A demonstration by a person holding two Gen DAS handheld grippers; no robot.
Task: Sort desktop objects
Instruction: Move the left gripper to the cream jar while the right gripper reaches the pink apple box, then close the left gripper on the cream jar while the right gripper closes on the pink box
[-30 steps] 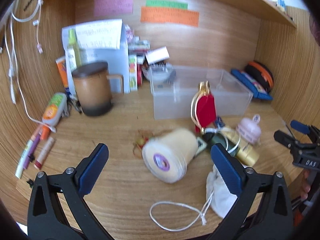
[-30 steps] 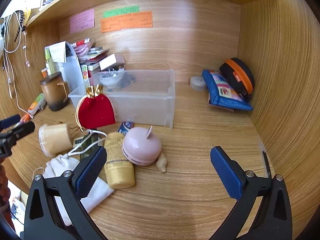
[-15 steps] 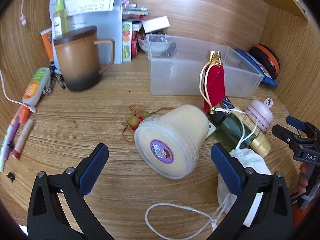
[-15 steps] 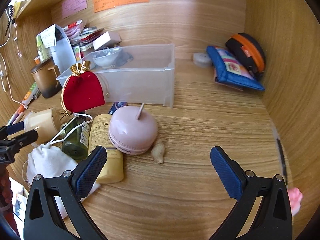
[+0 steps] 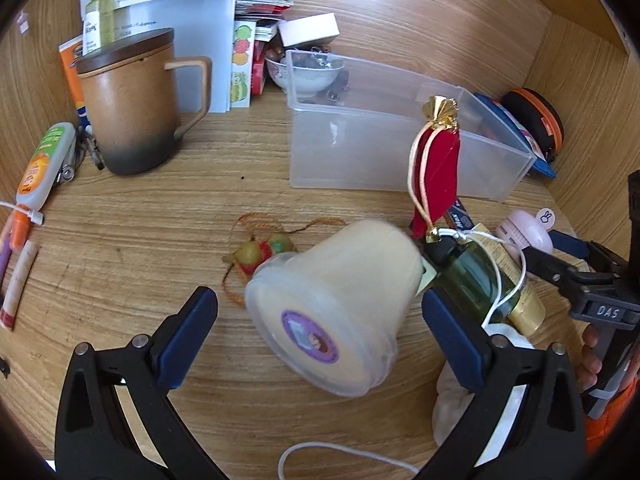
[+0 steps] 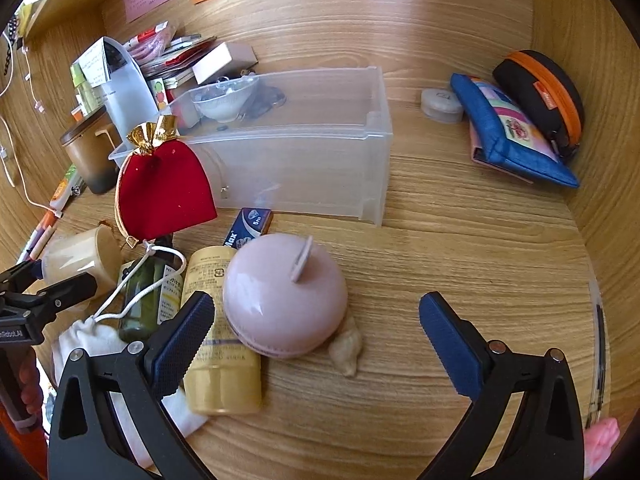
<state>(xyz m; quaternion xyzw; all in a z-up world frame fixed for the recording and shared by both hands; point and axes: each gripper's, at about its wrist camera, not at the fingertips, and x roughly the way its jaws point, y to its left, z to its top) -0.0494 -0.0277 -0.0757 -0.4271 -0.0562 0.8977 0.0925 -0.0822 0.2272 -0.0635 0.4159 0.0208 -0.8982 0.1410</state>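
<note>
A cream tub (image 5: 332, 304) lies on its side between the blue pads of my open left gripper (image 5: 318, 320), not touched by them. Right of it lie a green bottle (image 5: 476, 276), a gold tube (image 5: 520, 304) and a white drawstring bag (image 5: 456, 396). A red pouch (image 6: 162, 188) stands before the clear bin (image 6: 320, 168). In the right wrist view my open right gripper (image 6: 316, 332) hovers close over a pink round case (image 6: 280, 296), with a small shell (image 6: 346, 348) beside it. The gold tube (image 6: 216, 332) lies under its left finger.
A brown lidded mug (image 5: 128, 100), a file holder with papers (image 5: 192, 40) and pens (image 5: 16, 264) line the left. A small bowl (image 6: 224, 100) sits behind the bin. A blue pouch (image 6: 508, 132), a black and orange case (image 6: 540, 92) and a round tin (image 6: 440, 104) occupy the right corner.
Both grippers have moved forward and down. The cream tub now sits between the left pads, and the pink case has come close under the right gripper. Both stay open.
</note>
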